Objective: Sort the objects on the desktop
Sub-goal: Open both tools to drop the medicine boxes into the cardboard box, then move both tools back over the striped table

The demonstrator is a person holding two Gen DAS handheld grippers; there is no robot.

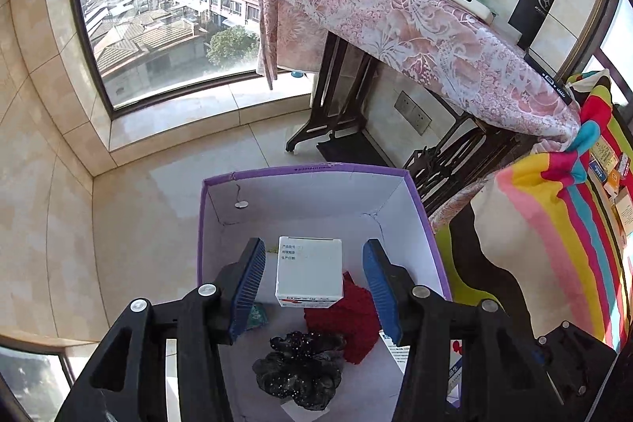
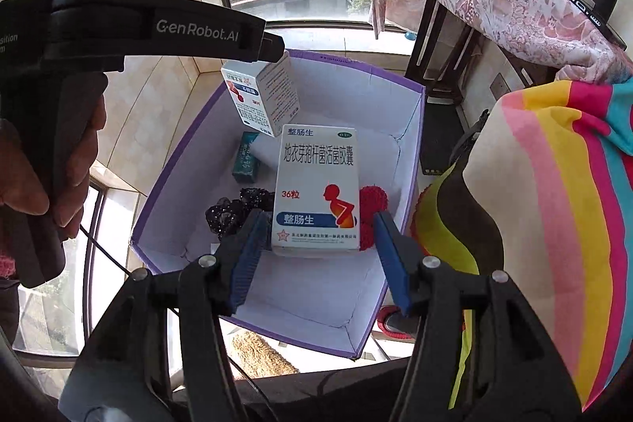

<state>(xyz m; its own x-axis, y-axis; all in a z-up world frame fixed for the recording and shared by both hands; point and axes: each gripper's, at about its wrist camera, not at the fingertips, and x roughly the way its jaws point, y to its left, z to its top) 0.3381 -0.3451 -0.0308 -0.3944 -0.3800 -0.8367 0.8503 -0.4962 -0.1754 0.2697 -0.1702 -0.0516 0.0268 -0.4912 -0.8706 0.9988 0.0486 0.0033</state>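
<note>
**Two medicine boxes over the purple box**

Both grippers point down into the purple-rimmed box (image 1: 221, 184). The left gripper (image 1: 314, 283) has its fingers apart, and the small white medicine box (image 1: 309, 269) sits between them, clear of both blue pads, above the box's middle. The right gripper (image 2: 318, 256) is spread too, and the tall white medicine box (image 2: 318, 184) stands between its pads, touching neither. On the box floor: a black scrunchie (image 1: 300, 374) at the near edge, a red knitted piece (image 1: 358, 319) beside it, and a green packet (image 2: 246, 163) by the left wall.
</note>
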